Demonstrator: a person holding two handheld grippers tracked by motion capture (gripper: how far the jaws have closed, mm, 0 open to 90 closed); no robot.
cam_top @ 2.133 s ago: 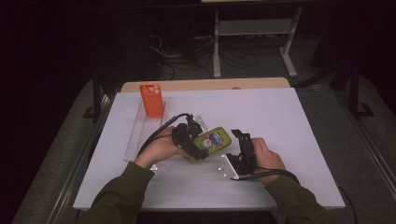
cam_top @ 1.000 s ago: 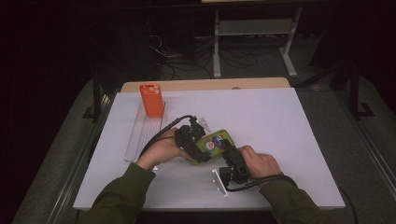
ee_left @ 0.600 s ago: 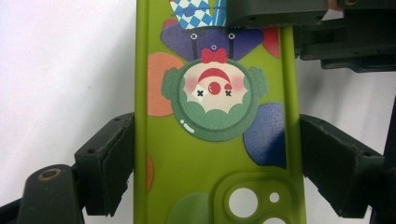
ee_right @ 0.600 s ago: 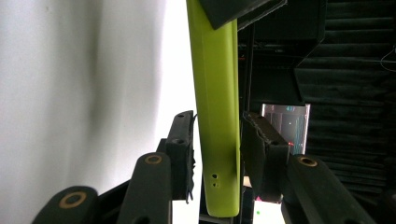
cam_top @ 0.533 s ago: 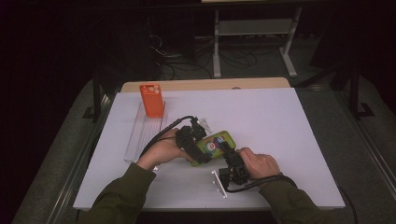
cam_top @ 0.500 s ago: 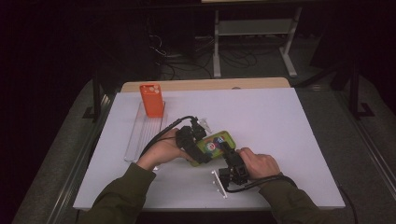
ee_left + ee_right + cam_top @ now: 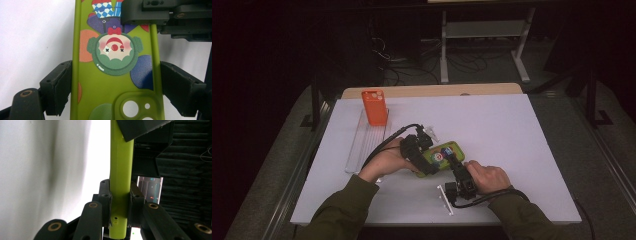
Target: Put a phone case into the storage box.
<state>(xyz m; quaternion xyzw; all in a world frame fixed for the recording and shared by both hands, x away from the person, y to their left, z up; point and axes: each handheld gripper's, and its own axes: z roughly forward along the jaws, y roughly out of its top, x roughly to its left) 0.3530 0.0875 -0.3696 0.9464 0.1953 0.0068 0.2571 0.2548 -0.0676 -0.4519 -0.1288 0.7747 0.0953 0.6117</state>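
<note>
From above, you hold the green phone case (image 7: 441, 156) between both grippers over the white table (image 7: 522, 145). Your left gripper (image 7: 113, 87) clamps its long sides. Your right gripper (image 7: 120, 202) pinches its edge.

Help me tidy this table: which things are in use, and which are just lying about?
In use:
green phone case, held by left gripper and right gripper

Lying about:
orange phone case
clear tray
</note>
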